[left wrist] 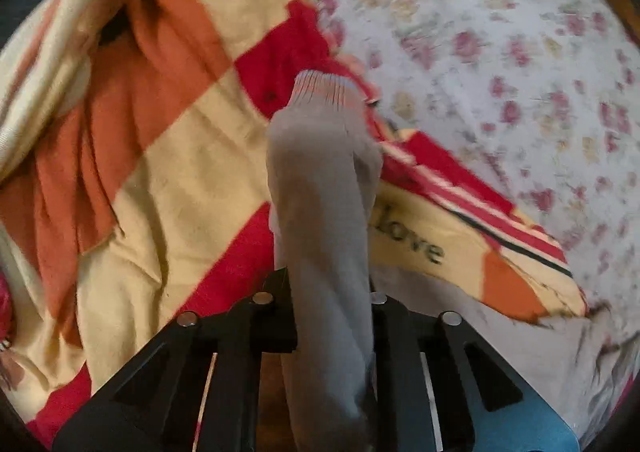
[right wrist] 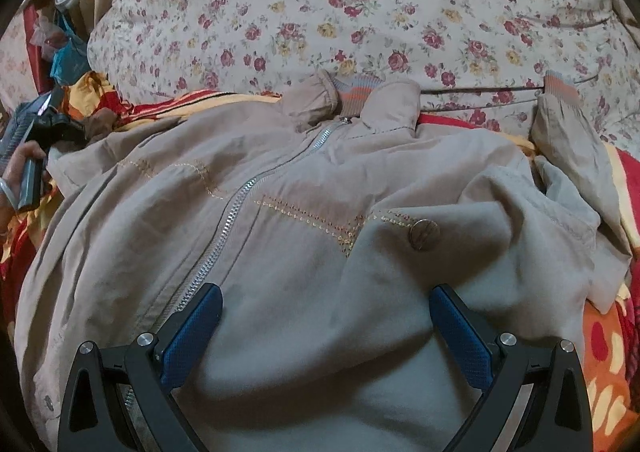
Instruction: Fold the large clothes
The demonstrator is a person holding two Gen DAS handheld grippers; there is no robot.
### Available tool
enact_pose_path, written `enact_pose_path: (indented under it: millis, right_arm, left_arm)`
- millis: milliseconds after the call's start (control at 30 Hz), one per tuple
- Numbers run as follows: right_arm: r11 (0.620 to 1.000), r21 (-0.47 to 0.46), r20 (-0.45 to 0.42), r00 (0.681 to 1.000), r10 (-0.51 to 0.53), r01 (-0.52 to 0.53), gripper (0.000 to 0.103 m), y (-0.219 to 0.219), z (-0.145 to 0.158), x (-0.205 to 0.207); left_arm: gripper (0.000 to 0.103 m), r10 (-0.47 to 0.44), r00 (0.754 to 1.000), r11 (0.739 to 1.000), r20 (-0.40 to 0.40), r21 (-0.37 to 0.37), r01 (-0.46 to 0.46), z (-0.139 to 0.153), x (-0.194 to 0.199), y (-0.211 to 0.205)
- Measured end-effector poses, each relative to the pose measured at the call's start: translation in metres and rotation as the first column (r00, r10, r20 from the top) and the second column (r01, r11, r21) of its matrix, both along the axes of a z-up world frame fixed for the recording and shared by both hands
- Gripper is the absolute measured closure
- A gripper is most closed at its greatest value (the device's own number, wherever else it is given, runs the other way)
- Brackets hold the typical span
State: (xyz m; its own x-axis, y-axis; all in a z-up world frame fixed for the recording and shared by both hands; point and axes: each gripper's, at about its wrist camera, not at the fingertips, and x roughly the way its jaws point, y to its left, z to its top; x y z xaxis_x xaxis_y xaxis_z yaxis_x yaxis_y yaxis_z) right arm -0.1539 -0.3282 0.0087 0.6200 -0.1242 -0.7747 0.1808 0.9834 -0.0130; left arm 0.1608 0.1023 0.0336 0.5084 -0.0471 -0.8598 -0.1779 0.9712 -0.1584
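- Grey zip jacket lies front-up across the striped blanket on the bed, collar toward 12 o'clock.
- Left gripper: jaws pinched on one sleeve, cuff hanging off at 12.
- Right gripper: jaws wide, hovering over the hem, nothing held.
- Fabric looks soft, light, floppy, prob. slippery; best grabbed at cuffs, shoulder seams, hem corners.

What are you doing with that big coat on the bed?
A person is folding a beige zip-up jacket spread over a red, orange and cream blanket on a flowery bedsheet. The left claw is shut on one sleeve, with its striped cuff pointing away over the blanket. The right claw is open, its blue fingers spread over the jacket's front near the zipper. The other sleeve lies out to the side. Nothing looks folded yet.
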Motion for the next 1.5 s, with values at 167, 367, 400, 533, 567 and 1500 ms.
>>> enact_pose_path:
  millis: [167, 367, 400, 533, 567, 1500]
  right_arm:
    - [0.999, 0.018, 0.077, 0.996, -0.04, 0.039, 0.0, -0.008, 0.022, -0.009]
    - [0.996, 0.035, 0.143, 0.986, -0.087, 0.082, 0.0, -0.02, 0.044, -0.021]
    - [0.995, 0.04, 0.145, 0.985, -0.094, 0.09, 0.0, -0.022, 0.045, -0.022]
    - [0.992, 0.05, 0.156, 0.98, -0.123, 0.116, 0.0, -0.03, 0.051, -0.026]
    - [0.991, 0.048, 0.157, 0.979, -0.13, 0.124, 0.0, -0.032, 0.052, -0.027]
    - [0.898, 0.415, 0.04, 0.983, -0.178, 0.146, 0.011, -0.075, 0.054, 0.05]
  left_arm:
    - [0.095, -0.133, 0.981, 0.985, 0.139, -0.09, 0.147, 0.068, -0.042, -0.046]
    - [0.095, -0.364, 0.88, 0.902, 0.305, -0.12, 0.414, 0.154, -0.11, -0.158]
    - [0.095, -0.397, 0.861, 0.884, 0.318, -0.12, 0.452, 0.159, -0.121, -0.181]
    - [0.095, -0.511, 0.799, 0.818, 0.317, -0.106, 0.565, 0.157, -0.153, -0.254]
    - [0.095, -0.538, 0.784, 0.803, 0.309, -0.095, 0.589, 0.15, -0.162, -0.271]
    - [0.038, -0.299, 0.952, 0.949, 0.066, 0.123, 0.289, 0.053, -0.217, -0.163]
